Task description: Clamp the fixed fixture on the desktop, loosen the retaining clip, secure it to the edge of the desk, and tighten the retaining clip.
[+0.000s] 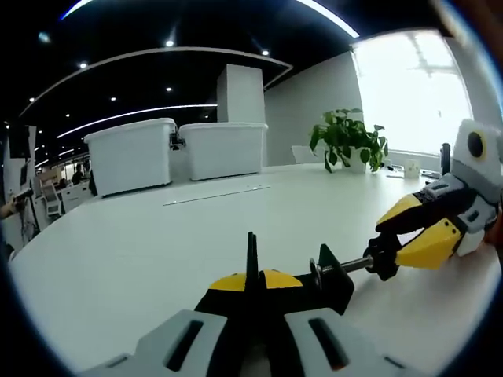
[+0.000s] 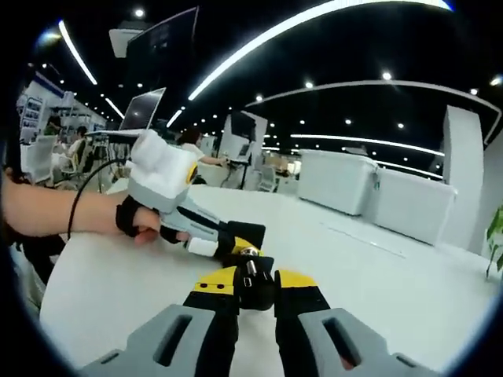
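Observation:
A black clamp fixture (image 1: 334,284) sits just above the white table (image 1: 141,243). My left gripper (image 1: 251,279) is shut on its thin upright plate. A threaded screw (image 1: 350,265) runs right from the fixture to a black knob (image 1: 383,258). My right gripper (image 1: 409,234) comes in from the right and is shut on that knob. In the right gripper view the yellow-tipped right gripper (image 2: 253,281) pinches the knob (image 2: 253,289). Beyond it the left gripper (image 2: 222,240), held in a person's hand (image 2: 141,224), grips the fixture body (image 2: 250,232).
Two large white storage bins (image 1: 130,153) (image 1: 224,149) stand at the far side of the table, with a potted plant (image 1: 346,141) to their right. The table's rounded edge (image 2: 55,275) lies at the left, with office desks and a laptop (image 2: 141,110) behind.

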Available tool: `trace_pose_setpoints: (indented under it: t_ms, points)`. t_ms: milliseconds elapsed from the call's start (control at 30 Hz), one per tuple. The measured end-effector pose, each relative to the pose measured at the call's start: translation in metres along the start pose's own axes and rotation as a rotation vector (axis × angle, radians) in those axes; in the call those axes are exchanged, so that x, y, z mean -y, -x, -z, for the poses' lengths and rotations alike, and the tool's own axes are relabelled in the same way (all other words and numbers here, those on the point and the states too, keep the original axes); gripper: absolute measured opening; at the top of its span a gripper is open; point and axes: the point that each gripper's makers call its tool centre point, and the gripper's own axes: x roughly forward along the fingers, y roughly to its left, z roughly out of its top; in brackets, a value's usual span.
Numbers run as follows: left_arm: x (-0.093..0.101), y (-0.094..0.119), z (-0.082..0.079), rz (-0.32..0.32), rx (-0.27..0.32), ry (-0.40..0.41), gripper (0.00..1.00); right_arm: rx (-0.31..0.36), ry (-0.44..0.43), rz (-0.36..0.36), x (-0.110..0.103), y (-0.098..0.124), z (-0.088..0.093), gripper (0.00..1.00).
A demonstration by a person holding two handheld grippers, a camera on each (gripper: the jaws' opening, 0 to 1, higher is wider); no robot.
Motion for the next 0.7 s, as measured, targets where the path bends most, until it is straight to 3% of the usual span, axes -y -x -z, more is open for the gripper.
trace_pose_setpoints:
  t_ms: [133,333,400,533,700]
  points:
    - [0.0,0.0,0.0,-0.003,0.001,-0.006,0.05,0.004,0.148,0.013,-0.004,-0.001,-0.001,0.16]
    - [-0.001,-0.001,0.0,-0.004,0.001,-0.007,0.05,0.004,0.142,0.012,-0.003,-0.002,-0.001,0.16]
    - [-0.001,-0.001,0.0,-0.005,0.001,-0.006,0.05,0.004,0.173,0.013,-0.005,-0.001,-0.001,0.16]
    - [-0.001,0.0,0.0,-0.007,0.0,-0.005,0.05,0.003,0.319,0.021,-0.009,-0.001,-0.002,0.16]
    - [0.0,0.0,0.0,-0.007,0.0,-0.005,0.05,0.003,0.338,0.021,-0.01,-0.002,-0.002,0.16]
